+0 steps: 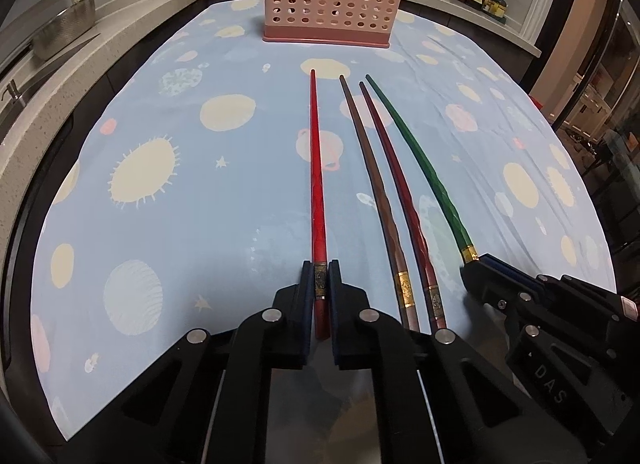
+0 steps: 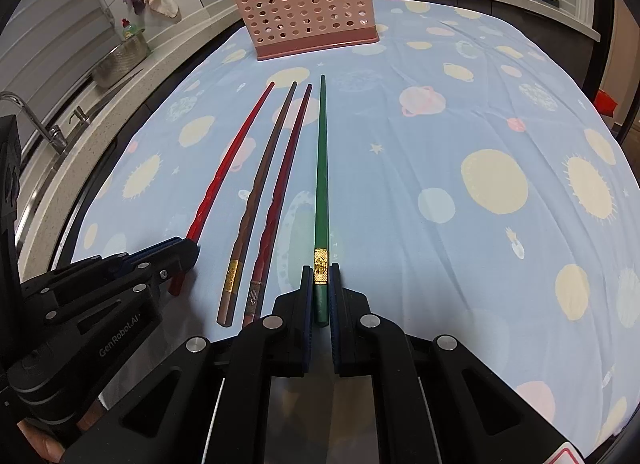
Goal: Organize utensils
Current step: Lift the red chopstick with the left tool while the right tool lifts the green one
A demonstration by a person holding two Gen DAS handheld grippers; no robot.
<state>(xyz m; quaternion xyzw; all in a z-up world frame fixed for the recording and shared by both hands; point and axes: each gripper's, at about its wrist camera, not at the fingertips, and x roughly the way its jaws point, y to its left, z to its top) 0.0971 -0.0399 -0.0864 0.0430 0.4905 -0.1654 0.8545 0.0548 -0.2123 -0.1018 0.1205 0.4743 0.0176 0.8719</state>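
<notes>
Gripping the red chopstick (image 1: 318, 200) near its banded end, the left gripper (image 1: 320, 276) is closed; the right gripper (image 2: 321, 280) likewise pinches the green chopstick (image 2: 321, 180) (brown (image 1: 374, 192) and maroon (image 1: 400, 204) chopsticks lie between).

The left wrist camera sits just behind the left gripper (image 1: 320, 276), low over the blue planet-print tablecloth (image 1: 168, 224), facing forward along its fingers toward the pink perforated plastic utensil basket (image 1: 332, 0) far ahead; the right wrist camera looks likewise from behind the right gripper (image 2: 320, 284), close to the cloth; both views share the four chopsticks lying ahead, the basket beyond, and each shows the other gripper at its side.
</notes>
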